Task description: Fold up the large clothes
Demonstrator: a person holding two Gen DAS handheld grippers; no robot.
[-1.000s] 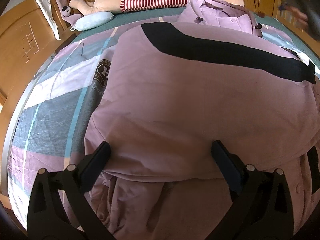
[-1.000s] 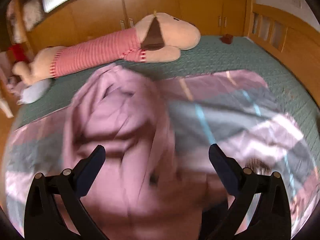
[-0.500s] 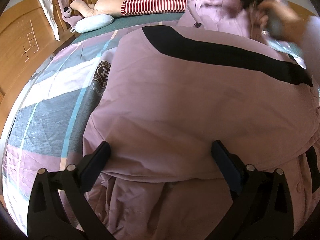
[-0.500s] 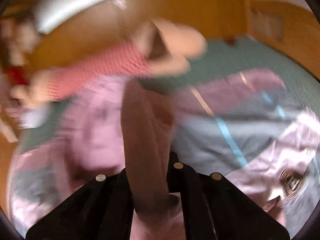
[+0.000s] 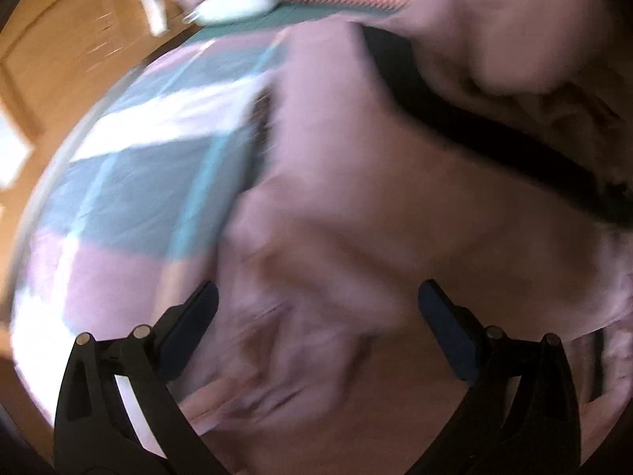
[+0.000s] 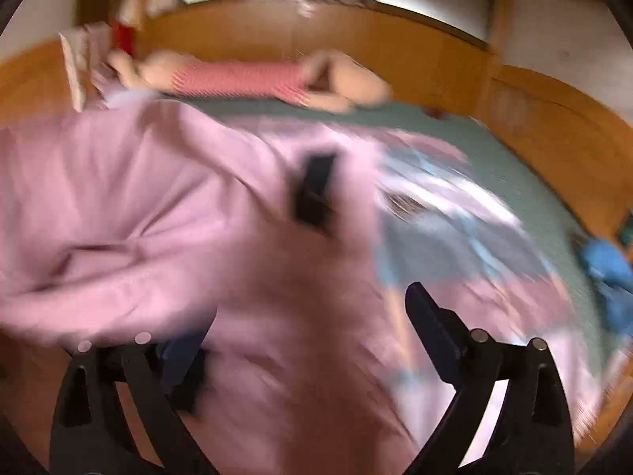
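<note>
A large mauve garment [image 5: 376,206] with a black stripe [image 5: 467,126] lies on the bed; it fills most of the left wrist view, blurred by motion. My left gripper [image 5: 316,316] is open just above its crumpled near part. In the right wrist view the same garment [image 6: 130,213] is spread from the left to the middle, with a black patch [image 6: 314,192] on it. My right gripper [image 6: 304,324] is open, with mauve cloth lying loose between and over the fingers; the left finger is partly hidden by cloth.
A patchwork quilt [image 5: 130,182] of grey, pink and white covers the green bed [image 6: 467,138]. A long striped plush toy [image 6: 245,79] lies at the headboard beside a pale blue pillow [image 5: 233,6]. Wooden walls surround the bed. A blue cloth [image 6: 609,273] lies at right.
My right gripper, shut on a strip of the garment half a second ago, is now open and the cloth has dropped. Both views swung and blurred; a garment part now lies folded over the stripe.
</note>
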